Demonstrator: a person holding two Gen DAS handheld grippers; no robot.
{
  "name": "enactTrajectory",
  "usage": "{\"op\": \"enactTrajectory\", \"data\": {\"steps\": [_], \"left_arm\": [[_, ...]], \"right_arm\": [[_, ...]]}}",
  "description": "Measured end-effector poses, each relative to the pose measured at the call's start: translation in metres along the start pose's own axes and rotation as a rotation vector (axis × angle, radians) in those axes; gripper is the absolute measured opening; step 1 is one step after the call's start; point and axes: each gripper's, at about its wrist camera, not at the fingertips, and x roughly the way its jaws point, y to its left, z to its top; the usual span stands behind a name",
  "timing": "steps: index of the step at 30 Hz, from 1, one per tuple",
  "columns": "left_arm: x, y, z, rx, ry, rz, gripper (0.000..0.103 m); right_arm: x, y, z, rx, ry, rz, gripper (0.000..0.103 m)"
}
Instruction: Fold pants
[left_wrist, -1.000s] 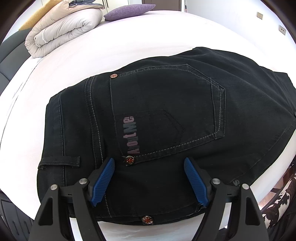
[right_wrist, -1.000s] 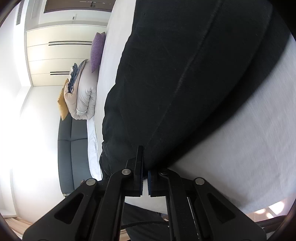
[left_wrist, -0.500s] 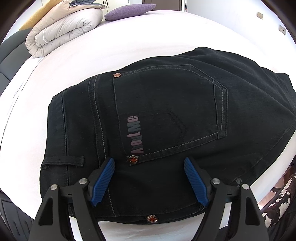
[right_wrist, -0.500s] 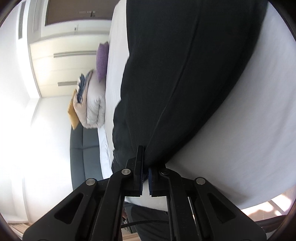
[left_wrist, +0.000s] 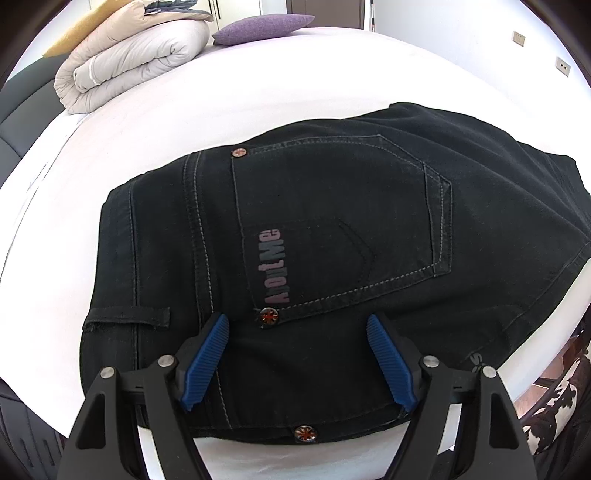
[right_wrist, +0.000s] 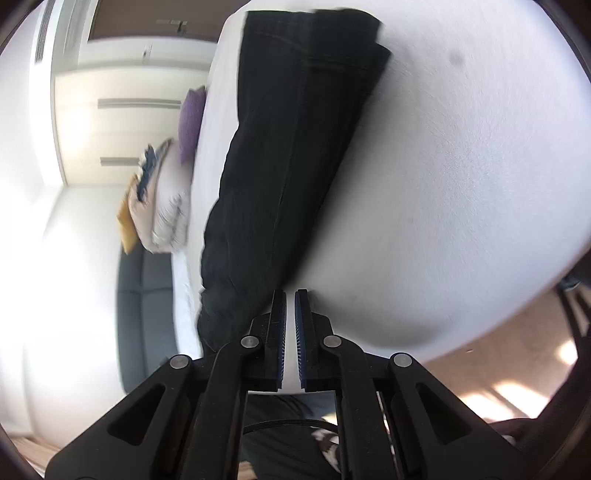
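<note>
While the pants (left_wrist: 332, 240) lie flat, the left gripper (left_wrist: 297, 354) hovers agape above.

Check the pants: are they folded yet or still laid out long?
Still laid out long. The pants stretch along the bed to the hems, and the waist lies flat, back pocket up.

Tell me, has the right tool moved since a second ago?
Yes. The right tool has drawn back from the pants along the white bed; the leg's far hem now shows, and the fabric has slipped from its pads.
</note>
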Motion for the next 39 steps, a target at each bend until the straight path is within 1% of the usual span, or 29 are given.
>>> {"op": "enactTrajectory", "data": {"steps": [1, 3, 5, 7, 9, 10, 12, 14, 15, 17, 19, 20, 23, 25, 26, 28, 32, 33, 35, 36, 38, 39], "left_arm": [[-0.003, -0.001, 0.000, 0.007, 0.005, 0.008, 0.080], [-0.012, -0.007, -0.001, 0.036, 0.010, 0.034, 0.077], [-0.023, -0.010, -0.001, 0.055, 0.007, 0.043, 0.077], [-0.037, -0.009, 0.002, 0.033, -0.033, 0.036, 0.077], [-0.047, -0.007, 0.010, -0.008, -0.082, 0.013, 0.077], [-0.048, -0.008, 0.015, -0.018, -0.101, 0.005, 0.077], [-0.044, -0.017, 0.024, -0.018, -0.118, -0.008, 0.077], [-0.029, -0.031, 0.032, 0.013, -0.102, 0.003, 0.077], [-0.017, -0.036, 0.034, 0.022, -0.082, 0.017, 0.077], [0.005, -0.040, 0.032, 0.019, -0.034, 0.037, 0.077], [0.011, -0.032, 0.024, -0.025, -0.061, 0.007, 0.079], [0.011, -0.026, 0.021, -0.038, -0.061, 0.010, 0.079], [0.012, -0.009, 0.014, -0.057, -0.058, 0.025, 0.080], [0.012, 0.002, 0.009, -0.069, -0.059, 0.037, 0.080], [0.013, 0.008, 0.007, -0.071, -0.066, 0.026, 0.080], [0.015, 0.011, 0.005, -0.073, -0.076, 0.010, 0.080], [0.013, 0.018, 0.003, -0.068, -0.072, 0.015, 0.079], [0.011, 0.017, 0.005, -0.068, -0.062, 0.029, 0.078], [0.006, 0.013, 0.018, -0.071, -0.052, 0.079, 0.072], [0.001, 0.009, 0.025, -0.062, -0.067, 0.094, 0.071], [-0.007, 0.003, 0.041, -0.038, -0.110, 0.097, 0.071], [-0.006, 0.002, 0.048, -0.026, -0.112, 0.109, 0.071]], "right_arm": [[-0.003, 0.007, 0.000, -0.021, 0.000, -0.027, 0.005], [-0.009, 0.022, 0.001, -0.062, 0.002, -0.034, 0.005], [-0.002, 0.054, 0.001, -0.157, 0.020, -0.036, 0.005], [0.014, 0.088, 0.001, -0.256, 0.044, -0.022, 0.005], [0.041, 0.118, 0.003, -0.318, 0.079, -0.004, 0.005], [0.054, 0.128, 0.004, -0.327, 0.098, 0.009, 0.005], [0.090, 0.148, 0.004, -0.361, 0.158, 0.038, 0.005], [0.121, 0.166, 0.001, -0.407, 0.191, -0.017, 0.005], [0.136, 0.172, -0.002, -0.437, 0.217, -0.031, 0.005], [0.160, 0.180, -0.007, -0.482, 0.260, -0.060, 0.005], [0.182, 0.185, -0.012, -0.503, 0.292, -0.105, 0.005], [0.189, 0.183, -0.017, -0.509, 0.300, -0.114, 0.005], [0.205, 0.185, -0.020, -0.533, 0.325, -0.136, 0.005], [0.218, 0.176, -0.023, -0.533, 0.355, -0.170, 0.005], [0.223, 0.171, -0.031, -0.518, 0.357, -0.165, 0.005], [0.229, 0.168, -0.035, -0.509, 0.354, -0.150, 0.005], [0.229, 0.163, -0.044, -0.570, 0.368, -0.172, 0.005], [0.229, 0.166, -0.044, -0.576, 0.374, -0.172, 0.005], [0.228, 0.176, -0.049, -0.598, 0.389, -0.151, 0.005], [0.228, 0.179, -0.050, -0.623, 0.384, -0.146, 0.005], [0.234, 0.190, -0.055, -0.683, 0.384, -0.150, 0.005], [0.239, 0.195, -0.056, -0.698, 0.391, -0.150, 0.005]]}}
